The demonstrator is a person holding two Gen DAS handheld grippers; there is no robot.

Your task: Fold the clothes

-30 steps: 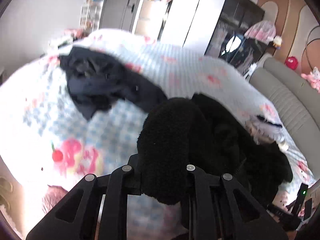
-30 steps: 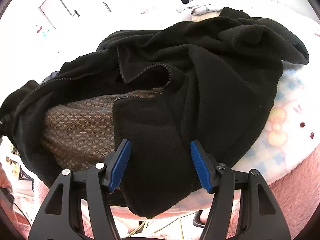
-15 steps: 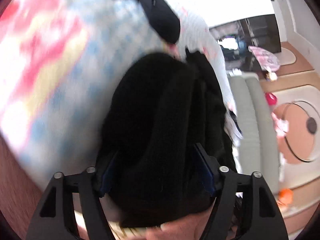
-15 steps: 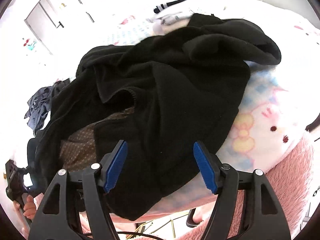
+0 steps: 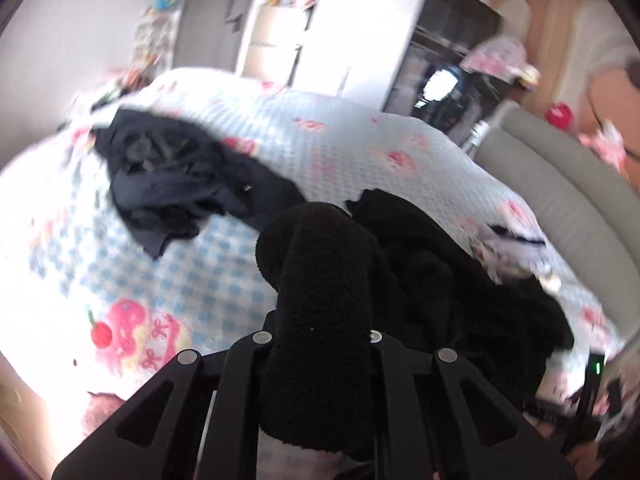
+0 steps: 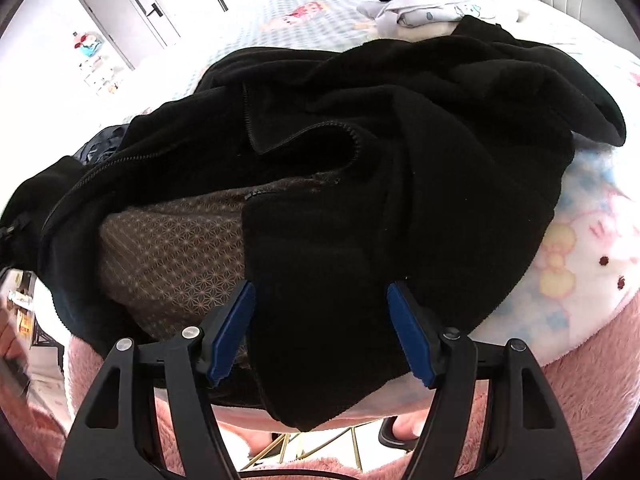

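Note:
A black fleece jacket lies crumpled on the bed, its zip open and a brown patterned lining showing. My right gripper hangs open over the near hem, with the blue pads either side of a flap of fleece and not pressing it. In the left wrist view the same jacket trails away to the right. My left gripper is closing, and a thick roll of the fleece is pinched between its jaws and lifted off the bedspread.
A dark navy garment lies bunched at the far left of the bed. White and grey clothes sit beyond the jacket. A grey padded headboard runs along the right. Pink fluffy fabric edges the bed's near side.
The left gripper dipped close to the bedspread, then came back up with the fleece roll squeezed tighter. The right gripper's pads stand slightly wider apart over the same hem.

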